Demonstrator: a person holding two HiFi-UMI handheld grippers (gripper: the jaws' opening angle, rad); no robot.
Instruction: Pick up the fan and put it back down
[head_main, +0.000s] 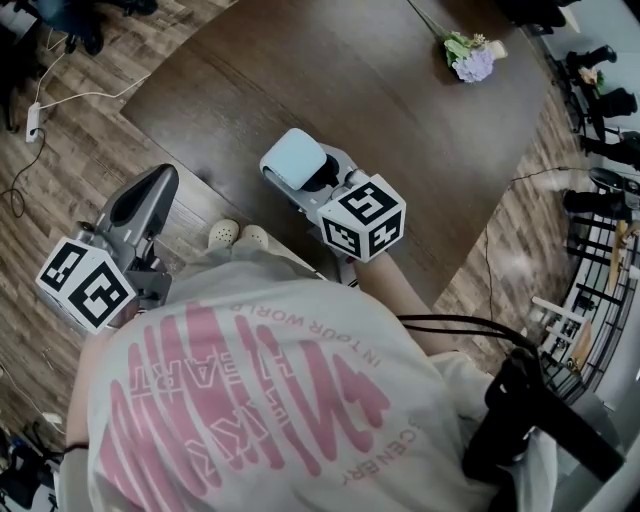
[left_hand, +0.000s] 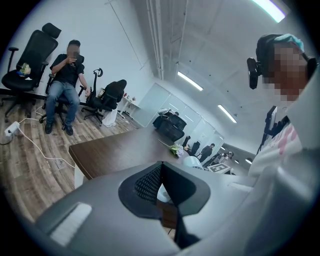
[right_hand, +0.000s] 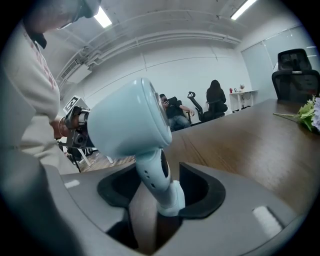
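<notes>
Fan (right_hand: 135, 125) between wide-open right gripper (right_hand: 159, 189)

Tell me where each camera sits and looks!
Head view: on the person's head, facing steeply down at the table; shirt, left claw and right claw show.
Left gripper view: on the left claw, facing across the table toward office chairs; shut claw, shirt show.
Right gripper view: on the right claw, facing the fan between its open claw; shirt shows.
Shared: all see the flowers.
</notes>
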